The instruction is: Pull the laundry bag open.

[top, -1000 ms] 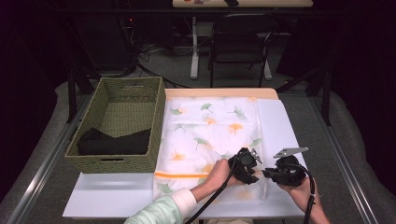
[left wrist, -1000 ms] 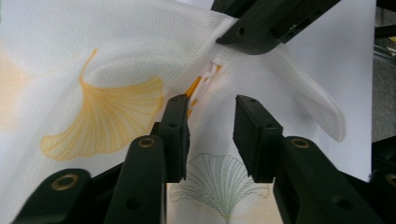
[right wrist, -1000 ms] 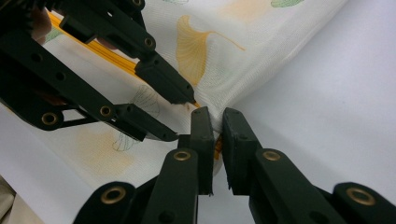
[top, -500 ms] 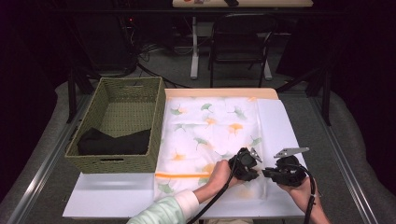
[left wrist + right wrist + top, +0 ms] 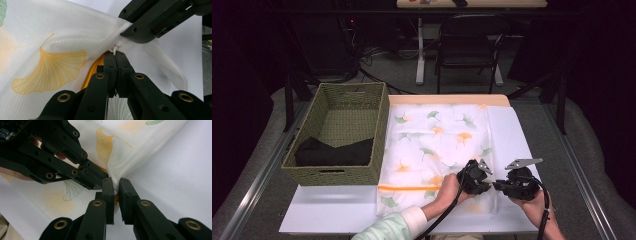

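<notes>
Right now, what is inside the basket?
A folded black cloth lies at the near end of the basket; beyond it the woven floor is bare. The near wall and the cloth cover whatever lies under them.

Wicker basket [image 5: 343, 135] well left; bare tabletop [image 5: 332, 212] between.

Count: two grippers [image 5: 494, 183], one mesh bag [image 5: 437, 145], one basket [image 5: 339, 132], one black cloth [image 5: 334, 152], one chair [image 5: 467, 47].
</notes>
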Demonstrator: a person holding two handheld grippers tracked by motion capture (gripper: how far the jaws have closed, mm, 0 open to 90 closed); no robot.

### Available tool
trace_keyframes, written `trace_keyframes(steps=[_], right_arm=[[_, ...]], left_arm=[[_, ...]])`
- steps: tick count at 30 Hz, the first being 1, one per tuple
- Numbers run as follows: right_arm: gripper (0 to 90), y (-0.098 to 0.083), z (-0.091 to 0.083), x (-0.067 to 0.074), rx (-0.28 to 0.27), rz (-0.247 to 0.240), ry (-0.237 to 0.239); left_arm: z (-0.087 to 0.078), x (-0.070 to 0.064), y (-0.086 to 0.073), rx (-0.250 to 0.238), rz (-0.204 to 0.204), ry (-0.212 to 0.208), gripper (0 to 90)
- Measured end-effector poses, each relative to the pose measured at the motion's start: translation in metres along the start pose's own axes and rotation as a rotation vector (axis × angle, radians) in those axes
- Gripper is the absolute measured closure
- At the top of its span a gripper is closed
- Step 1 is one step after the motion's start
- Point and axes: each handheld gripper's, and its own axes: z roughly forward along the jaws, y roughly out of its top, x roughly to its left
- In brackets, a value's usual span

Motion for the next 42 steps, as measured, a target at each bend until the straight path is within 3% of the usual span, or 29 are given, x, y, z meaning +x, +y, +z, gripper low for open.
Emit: trace_keyframes(steps=[3, 23, 42], right_arm=[[83.5, 0.000, 0.001, 0.001, 0.004, -0.004, -0.009], [84.1, 0.000, 0.000, 0.005, -0.002, -0.009, -0.063], [84.3, -0.001, 0.000, 0.003, 0.014, 0.006, -0.078]], left_arm=[[0.000, -0.001, -0.001, 0.013, 0.002, 0.021, 89.2], [-0.003, 0.005, -0.008, 0.025, -0.048, 0.046, 89.5], [-0.007, 0.009, -0.016, 0.040, -0.044, 0.067, 89.4]])
